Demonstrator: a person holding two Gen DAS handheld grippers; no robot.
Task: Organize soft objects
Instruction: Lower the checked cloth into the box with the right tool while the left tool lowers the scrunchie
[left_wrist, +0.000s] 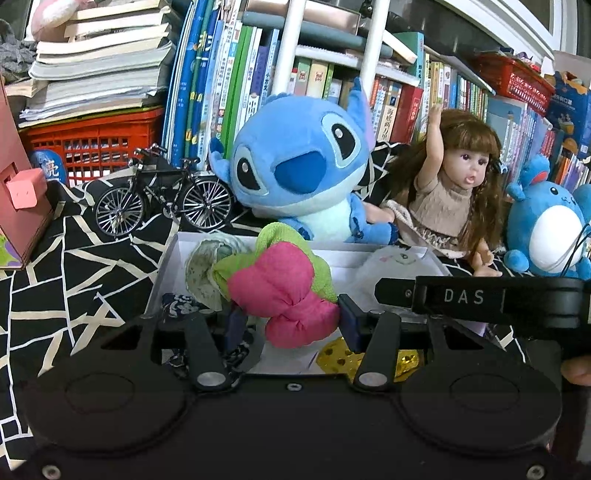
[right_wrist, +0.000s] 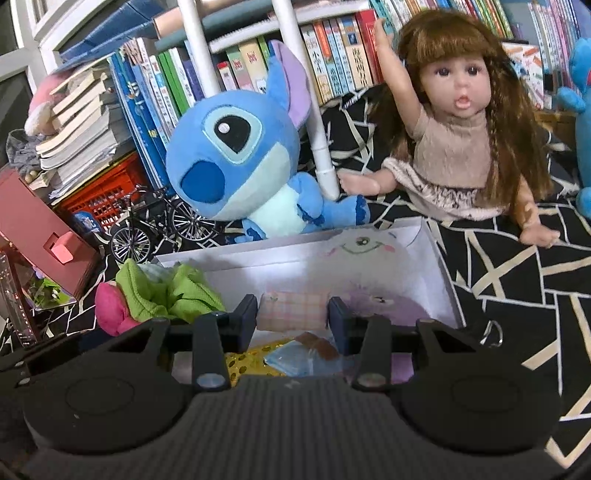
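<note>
Holding pink-green toy (left_wrist: 284, 299) in left hand-held gripper (left_wrist: 291, 325) over box (left_wrist: 424, 254) | right hand-held gripper (right_wrist: 293, 314) clamps checked pouch (right_wrist: 293, 308) (both seemingly for boxing)

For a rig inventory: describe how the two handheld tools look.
Left tool: matte black body, two round caps, silver pivot pins, dark blue finger pads. Right tool: the same build, with a ribbed centre. Its black side bar reads "DAS" in the left view.

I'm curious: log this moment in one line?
left gripper: holds pink-green soft toy | right gripper: holds pink plaid pillow | both over white box
</note>
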